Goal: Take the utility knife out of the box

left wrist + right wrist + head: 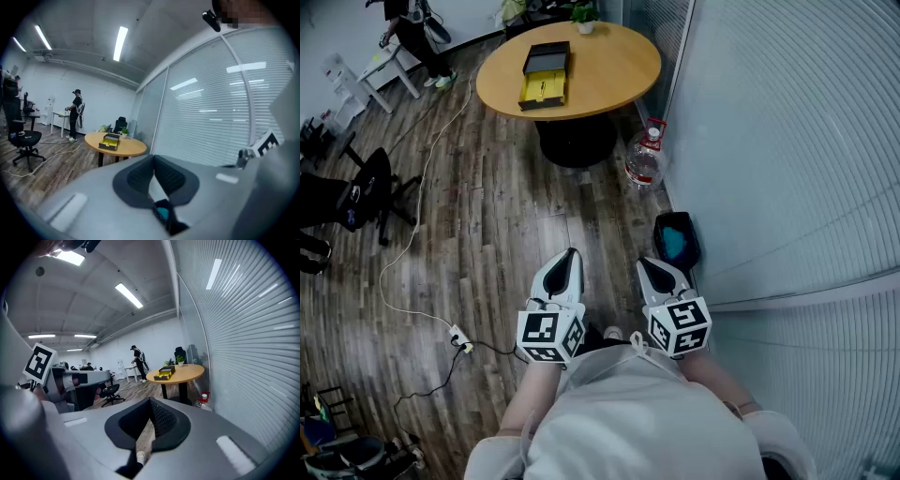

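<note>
Wood-plank floor (487, 216) fills the left and centre of the head view. A glass wall with closed blinds (787, 141) takes the whole right side.

Round wooden table (609, 61) sits at top centre, well apart from both grippers. A black office chair (358, 192) stands at the left edge, and a white cable (417, 211) trails across the floor beside it. A dark bag with a teal patch (677, 239) lies at the foot of the wall, just above the right gripper in the frame.

Left gripper (571, 253) and right gripper (644, 263) are held side by side at lower centre, tips towards the table. In the left gripper view, the left gripper's (153, 157) pads meet at the tip, with nothing between them. In the right gripper view, the right gripper's (150, 402) pads likewise touch at the tip, empty, with floor showing through the slit below.

The box (547, 62) lies open on the left part of the tabletop, black half at the far side, yellow half nearer us. A water bottle (644, 157) stands on the floor by the table base. A small potted plant (584, 16) sits at the table's far rim.

The utility knife (541, 89) appears as a thin dark shape in the yellow half. It is too small for us to confirm.
</note>
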